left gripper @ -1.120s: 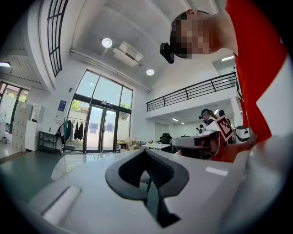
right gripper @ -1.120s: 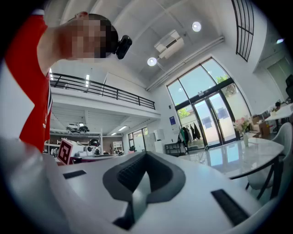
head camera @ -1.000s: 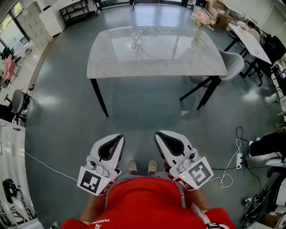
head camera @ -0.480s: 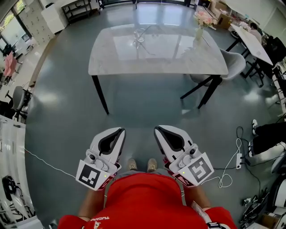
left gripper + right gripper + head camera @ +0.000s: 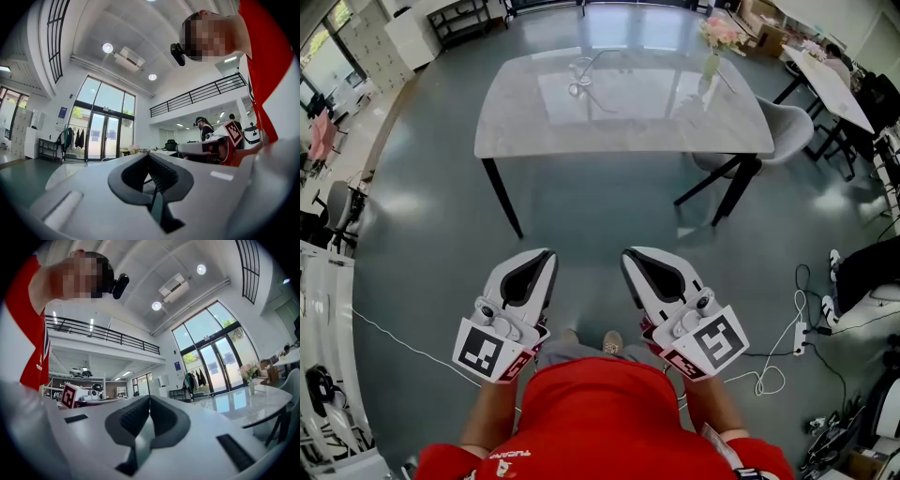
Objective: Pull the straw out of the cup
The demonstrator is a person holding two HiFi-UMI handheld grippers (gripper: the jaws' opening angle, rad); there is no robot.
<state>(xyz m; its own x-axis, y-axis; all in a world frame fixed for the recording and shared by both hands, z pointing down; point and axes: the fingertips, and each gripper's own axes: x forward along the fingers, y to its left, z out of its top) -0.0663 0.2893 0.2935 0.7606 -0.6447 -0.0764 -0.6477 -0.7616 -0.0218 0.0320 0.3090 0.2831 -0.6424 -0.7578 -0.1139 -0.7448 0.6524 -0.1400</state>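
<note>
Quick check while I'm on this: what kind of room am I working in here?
Probably a big open office or lab hall: a stone-topped table stands on a glossy floor, with tall glass doors and a railed upper gallery beyond.

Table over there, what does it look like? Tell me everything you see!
The table is a rounded rectangle: pale, shiny, marble-looking top on slim black slanted legs, standing on the grey floor. A vase of pink flowers stands near its far right corner; a small clear thing, too far to make out, sits by the far edge. A grey chair is at its right end.
</note>
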